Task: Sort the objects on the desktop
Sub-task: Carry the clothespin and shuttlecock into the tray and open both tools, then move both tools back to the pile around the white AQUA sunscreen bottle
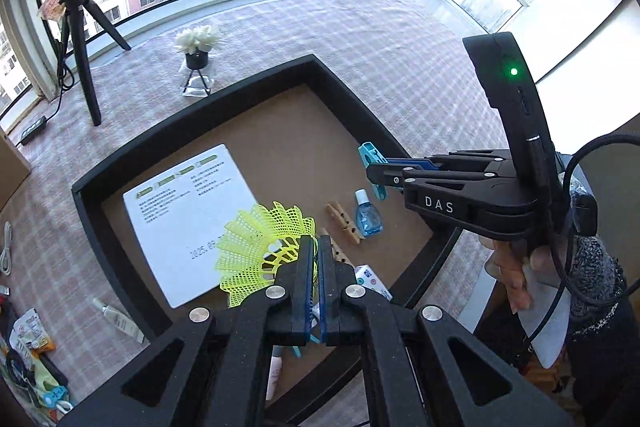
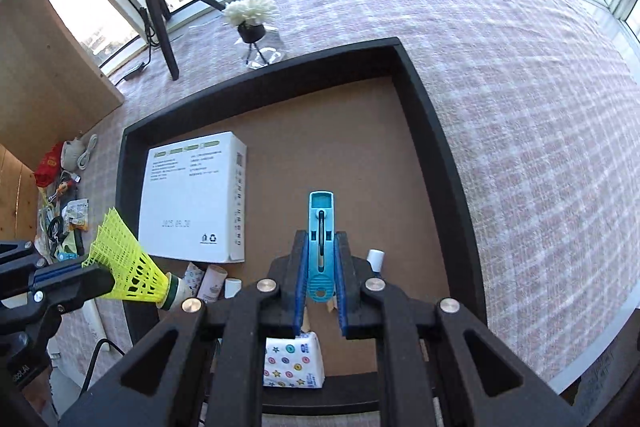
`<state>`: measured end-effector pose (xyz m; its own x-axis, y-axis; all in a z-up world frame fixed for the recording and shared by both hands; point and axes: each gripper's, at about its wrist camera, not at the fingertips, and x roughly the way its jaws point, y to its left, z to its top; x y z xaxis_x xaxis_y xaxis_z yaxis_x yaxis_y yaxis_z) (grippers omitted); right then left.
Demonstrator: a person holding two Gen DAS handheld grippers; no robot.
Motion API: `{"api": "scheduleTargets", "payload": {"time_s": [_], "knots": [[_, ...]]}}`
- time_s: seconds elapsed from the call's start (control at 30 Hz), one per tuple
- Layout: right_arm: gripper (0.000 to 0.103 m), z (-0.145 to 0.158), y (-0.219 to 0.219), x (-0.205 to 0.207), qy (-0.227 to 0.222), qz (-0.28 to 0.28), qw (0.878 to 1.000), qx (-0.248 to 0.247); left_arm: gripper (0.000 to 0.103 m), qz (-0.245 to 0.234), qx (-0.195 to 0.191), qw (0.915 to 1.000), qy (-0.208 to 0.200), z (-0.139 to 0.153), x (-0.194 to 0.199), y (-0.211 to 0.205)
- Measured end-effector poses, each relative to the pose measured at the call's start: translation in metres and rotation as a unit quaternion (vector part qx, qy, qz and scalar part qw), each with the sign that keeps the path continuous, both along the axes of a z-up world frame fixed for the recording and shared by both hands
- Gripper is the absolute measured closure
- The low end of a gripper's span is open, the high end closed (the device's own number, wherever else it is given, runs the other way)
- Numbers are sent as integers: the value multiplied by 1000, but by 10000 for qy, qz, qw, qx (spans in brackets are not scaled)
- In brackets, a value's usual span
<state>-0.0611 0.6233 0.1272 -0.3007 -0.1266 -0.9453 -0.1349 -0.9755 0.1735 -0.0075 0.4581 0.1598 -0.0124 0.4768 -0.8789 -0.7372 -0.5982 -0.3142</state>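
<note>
While both tools hang over the black-rimmed tray (image 2: 440, 131), the left gripper (image 1: 316, 247) clamps a yellow shuttlecock (image 1: 256, 247) by its skirt and the right gripper (image 2: 320, 247) pinches a blue clip (image 2: 321, 227), apparently to drop both in; a white box (image 2: 192, 199) lies at ten o'clock.

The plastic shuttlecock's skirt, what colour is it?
Neon yellow; the mesh-skirted plastic shuttlecock shows best in the right wrist view.
</note>
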Motion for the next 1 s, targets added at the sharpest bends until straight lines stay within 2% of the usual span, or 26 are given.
{"api": "scheduleTargets", "payload": {"time_s": [0.13,0.2,0.23,0.27,0.3,0.37,0.63,0.87,1.0], "knots": [[91,-8,17,12,-81,-189,9998,-33,101,-162,-131,9997,86,-2,14,17],[91,-11,21,16,-125,-250,9996,-34,97,-147,-155,9997,66,-2,16,19],[91,-12,22,17,-150,-256,9995,-51,90,-120,-197,9997,39,-2,16,19],[86,-12,22,17,-172,-239,9995,-82,70,-85,-224,9997,25,-2,16,17],[78,-13,21,17,-235,-234,9994,-90,58,-39,-183,9998,96,0,17,15],[73,-11,19,19,-167,-264,9995,-75,57,-35,-158,9995,266,5,20,10],[73,3,-17,17,-7,118,9999,-41,57,435,-111,9986,268,19,13,-35],[73,20,-79,25,119,821,9964,-146,57,1286,-169,9912,265,28,6,-126],[73,26,-119,31,158,1238,9917,-320,57,1863,-298,9818,229,20,6,-192]]}}
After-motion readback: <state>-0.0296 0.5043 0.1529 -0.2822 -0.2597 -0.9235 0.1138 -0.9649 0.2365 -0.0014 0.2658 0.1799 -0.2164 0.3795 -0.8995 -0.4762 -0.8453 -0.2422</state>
